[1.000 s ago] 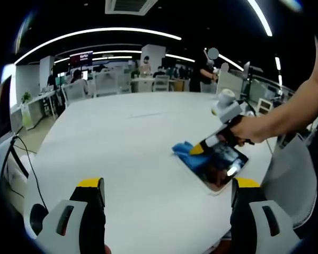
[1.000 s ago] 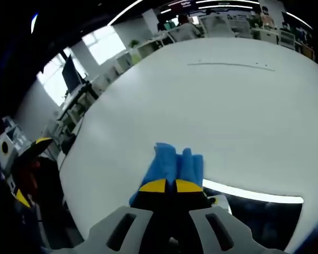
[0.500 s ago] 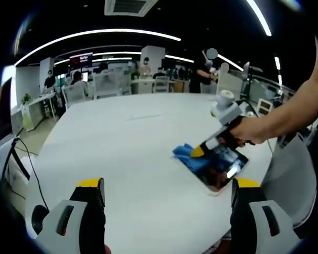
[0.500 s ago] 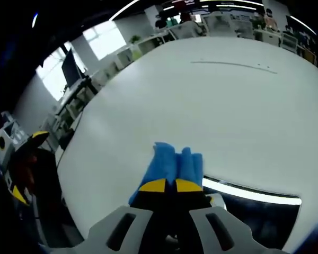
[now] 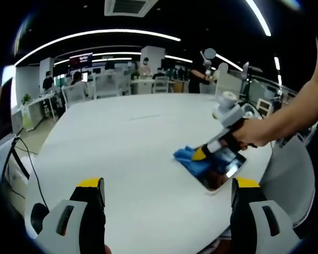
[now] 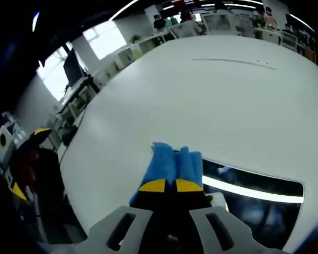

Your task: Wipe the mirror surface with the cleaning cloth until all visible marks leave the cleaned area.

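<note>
A flat rectangular mirror (image 5: 217, 170) (image 6: 254, 209) lies on the big white table (image 5: 122, 153) near its right edge. My right gripper (image 6: 169, 186) is shut on a folded blue cleaning cloth (image 6: 172, 164) (image 5: 188, 157) and presses it at the mirror's left end. In the left gripper view, that right gripper (image 5: 202, 153) comes in from the right, held by a person's hand (image 5: 252, 132). My left gripper (image 5: 164, 185) is open above the table's near edge, well short of the mirror, with nothing between its fingers.
The other gripper (image 6: 18, 169) shows at the left edge of the right gripper view. A black cable (image 5: 24, 159) hangs off the table's left side. A white chair (image 5: 289, 177) stands by the right edge. Desks and people fill the far background.
The right gripper has slid the cloth slightly further onto the mirror, and more of the mirror's surface now shows in its view. The left gripper has stayed put.
</note>
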`<state>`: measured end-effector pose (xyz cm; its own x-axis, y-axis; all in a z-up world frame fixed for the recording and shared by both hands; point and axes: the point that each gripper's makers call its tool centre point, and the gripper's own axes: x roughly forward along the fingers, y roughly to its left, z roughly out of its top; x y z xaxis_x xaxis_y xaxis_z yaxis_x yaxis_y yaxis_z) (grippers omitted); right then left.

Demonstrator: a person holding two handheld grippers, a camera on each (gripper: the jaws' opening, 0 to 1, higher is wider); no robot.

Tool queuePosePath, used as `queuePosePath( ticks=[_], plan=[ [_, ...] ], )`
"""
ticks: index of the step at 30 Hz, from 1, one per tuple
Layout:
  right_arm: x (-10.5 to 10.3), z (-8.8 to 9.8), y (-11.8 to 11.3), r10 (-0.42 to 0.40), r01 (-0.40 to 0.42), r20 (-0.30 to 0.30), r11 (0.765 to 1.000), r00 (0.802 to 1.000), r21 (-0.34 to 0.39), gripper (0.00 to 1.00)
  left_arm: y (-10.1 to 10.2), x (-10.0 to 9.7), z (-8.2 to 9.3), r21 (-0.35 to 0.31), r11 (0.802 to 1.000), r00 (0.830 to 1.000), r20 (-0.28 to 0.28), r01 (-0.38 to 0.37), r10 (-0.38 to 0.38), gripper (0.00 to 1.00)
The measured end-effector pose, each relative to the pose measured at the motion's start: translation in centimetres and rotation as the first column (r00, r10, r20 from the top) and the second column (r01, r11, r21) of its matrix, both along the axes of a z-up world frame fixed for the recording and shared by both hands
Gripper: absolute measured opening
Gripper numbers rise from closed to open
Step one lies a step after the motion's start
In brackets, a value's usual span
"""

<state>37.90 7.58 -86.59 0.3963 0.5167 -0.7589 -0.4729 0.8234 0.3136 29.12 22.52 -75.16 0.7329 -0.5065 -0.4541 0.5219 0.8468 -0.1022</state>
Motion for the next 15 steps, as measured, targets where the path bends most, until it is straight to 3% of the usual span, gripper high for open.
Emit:
queuePosePath(
  ticks=[15],
  plan=[
    [-1.03, -0.02, -0.18, 0.022, -0.022, 0.004, 1.000, 1.000, 0.015, 0.00, -0.57, -0.36, 0.34, 0.002, 1.000, 1.000, 0.010, -0.002, 0.002, 0.99]
  ],
)
